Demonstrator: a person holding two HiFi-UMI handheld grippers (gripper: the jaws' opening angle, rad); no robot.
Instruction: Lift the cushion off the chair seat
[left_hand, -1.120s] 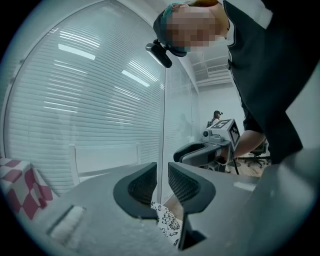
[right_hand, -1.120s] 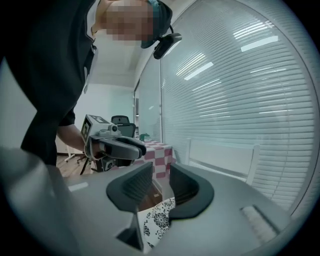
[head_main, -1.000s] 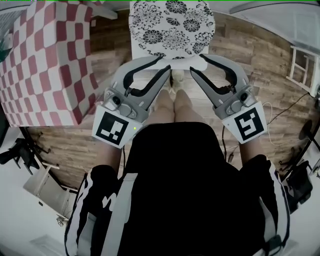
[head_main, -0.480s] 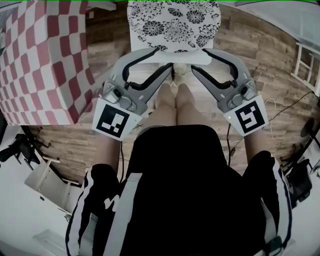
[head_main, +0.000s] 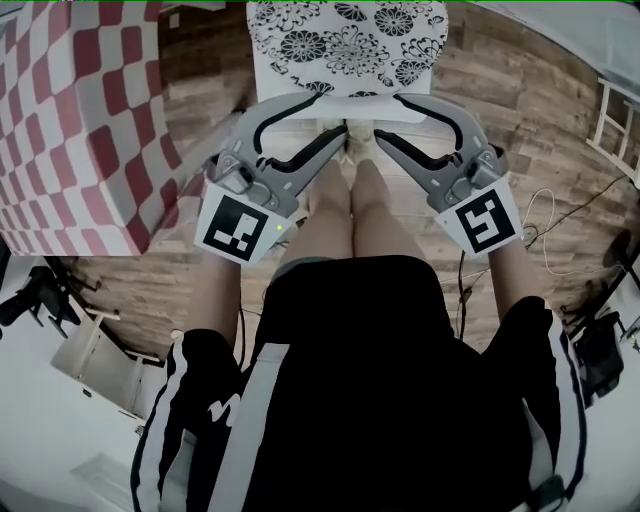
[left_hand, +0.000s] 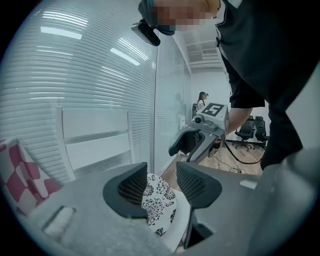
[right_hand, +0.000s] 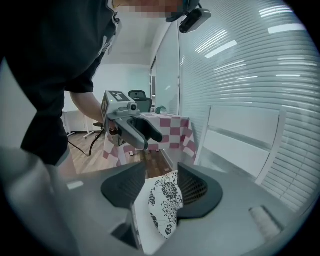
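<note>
**Figure.** Fingers (left_hand: 131, 189) of the left gripper (left_hand: 162, 182) and of the right gripper (right_hand: 162, 185) stand wide, having just been opening; neither pair presses on anything. In each gap we see the near edge of the flower-print cushion (head_main: 345, 45), which lies flat on the white chair seat (head_main: 268, 82) (a checked desk (head_main: 70, 130) stands to the left). We judge the cushion soft, light and floppy. The front corners look the best hold, pinching cover and padding together and lifting evenly.

Left gripper (left_hand: 162, 181) held with jaws apart, just opened wider
The floral cushion (left_hand: 158, 202) is seen low between the fingers, not pressed by either pad, on the white chair seat (left_hand: 176, 229)
</note>
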